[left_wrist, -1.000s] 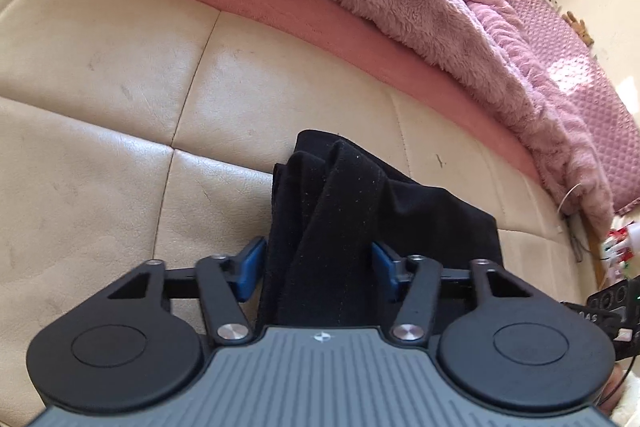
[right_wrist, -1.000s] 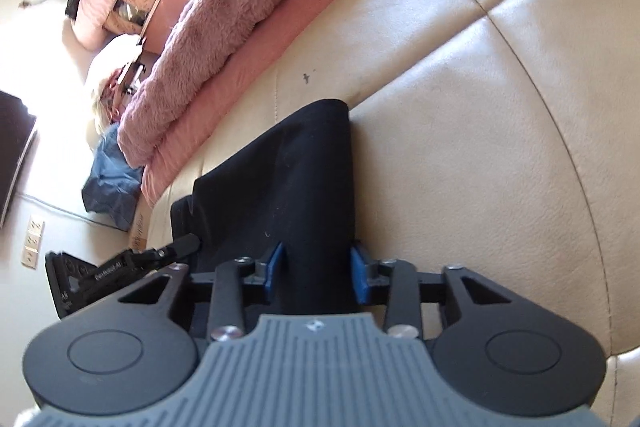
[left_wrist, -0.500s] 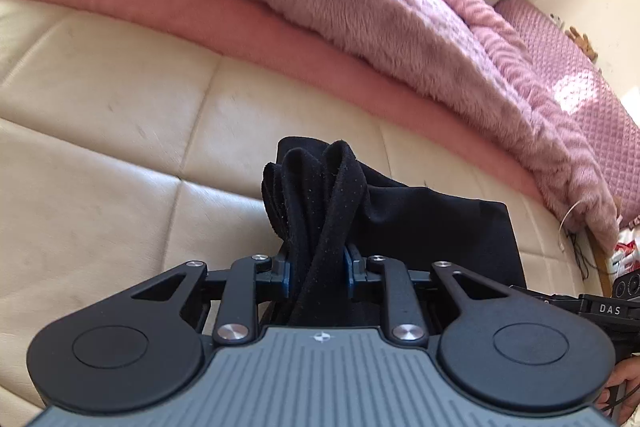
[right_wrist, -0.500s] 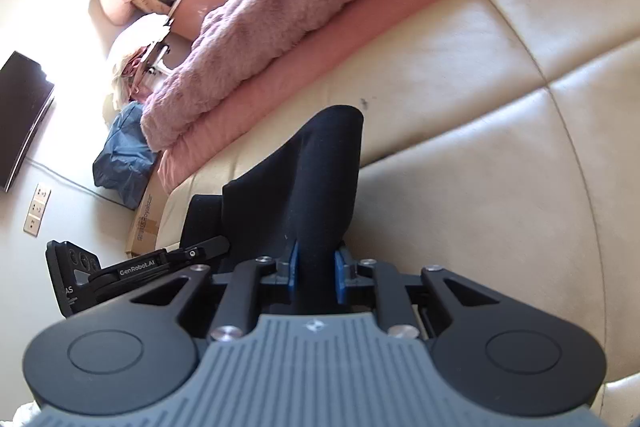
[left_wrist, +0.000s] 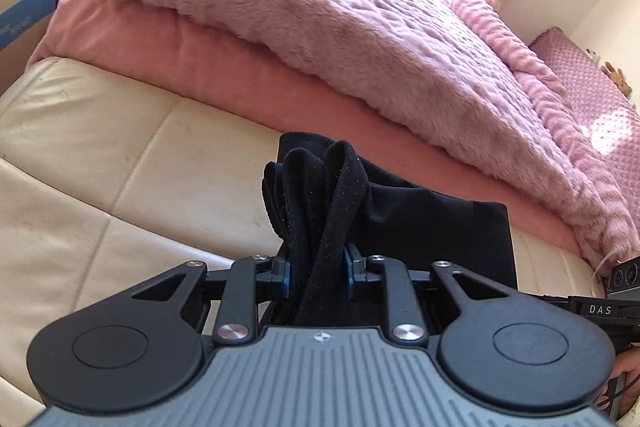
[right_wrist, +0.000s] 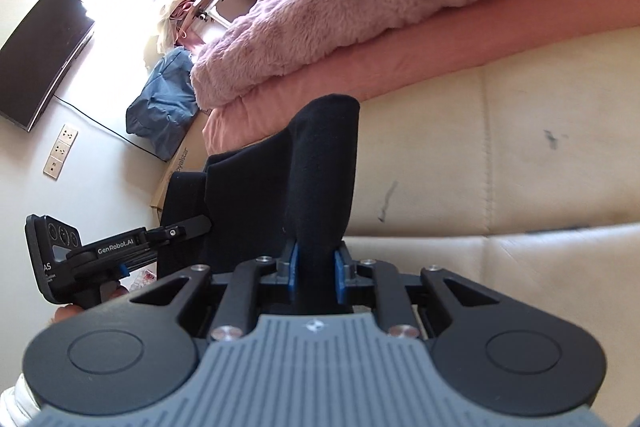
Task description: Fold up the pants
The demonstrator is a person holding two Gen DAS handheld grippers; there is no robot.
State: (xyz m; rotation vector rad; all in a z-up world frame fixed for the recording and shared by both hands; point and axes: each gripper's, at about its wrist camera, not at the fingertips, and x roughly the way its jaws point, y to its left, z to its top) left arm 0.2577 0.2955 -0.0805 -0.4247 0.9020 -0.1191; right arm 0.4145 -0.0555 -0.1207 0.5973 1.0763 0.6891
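The left gripper (left_wrist: 316,273) is pinching a bunched edge of the black fabric pants (left_wrist: 420,227), blue pads pressed tight on the folds, at the lower centre of the left wrist view. The right gripper (right_wrist: 316,269) is clamping another rolled edge of them (right_wrist: 320,167) just as tightly. The garment is lying on the cream leather cushion (left_wrist: 120,163) (beside the fluffy pink blanket (left_wrist: 340,27)), its long axis stretching from one gripper toward the other, running toward the lower right of the left wrist view.
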